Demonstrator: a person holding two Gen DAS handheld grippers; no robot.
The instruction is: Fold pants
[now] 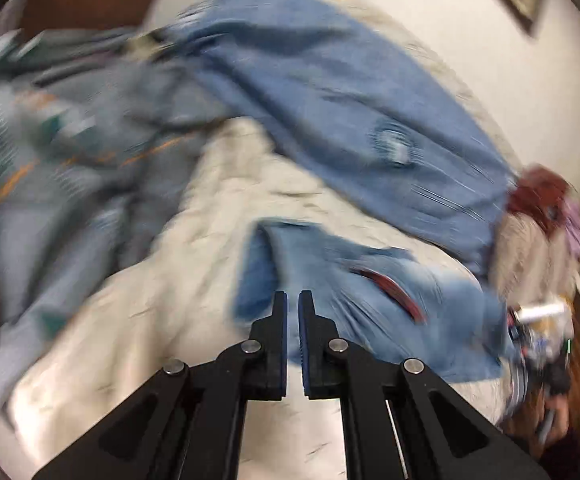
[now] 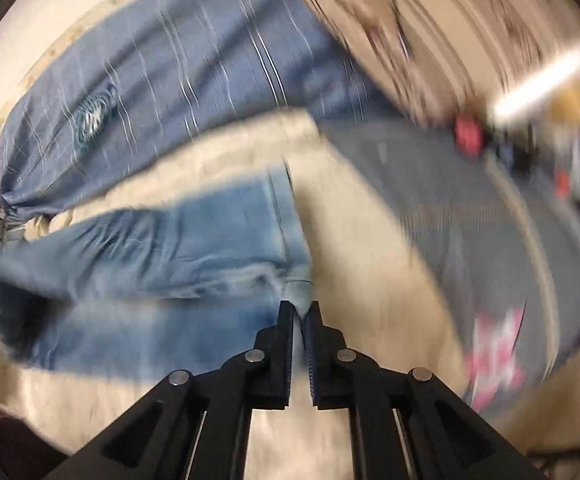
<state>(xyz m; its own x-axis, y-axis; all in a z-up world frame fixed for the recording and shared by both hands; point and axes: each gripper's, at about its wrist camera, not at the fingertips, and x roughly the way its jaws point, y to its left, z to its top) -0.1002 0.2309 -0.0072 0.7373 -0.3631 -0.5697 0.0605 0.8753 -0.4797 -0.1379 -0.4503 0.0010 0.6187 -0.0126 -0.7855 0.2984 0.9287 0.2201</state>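
Right hand-held gripper (image 2: 298, 308) angled down, pinching jeans (image 2: 162, 248) hem, left hand-held gripper (image 1: 293, 298) closed, empty

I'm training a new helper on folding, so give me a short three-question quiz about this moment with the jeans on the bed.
1. True or false: the right gripper is pinching an edge of the blue jeans.
2. What do the jeans lie on? A) a cream bed cover B) a wooden floor C) a glass table
3. Fill in: the jaws of the left gripper stand ____.
Key: 1 true; 2 A; 3 shut.
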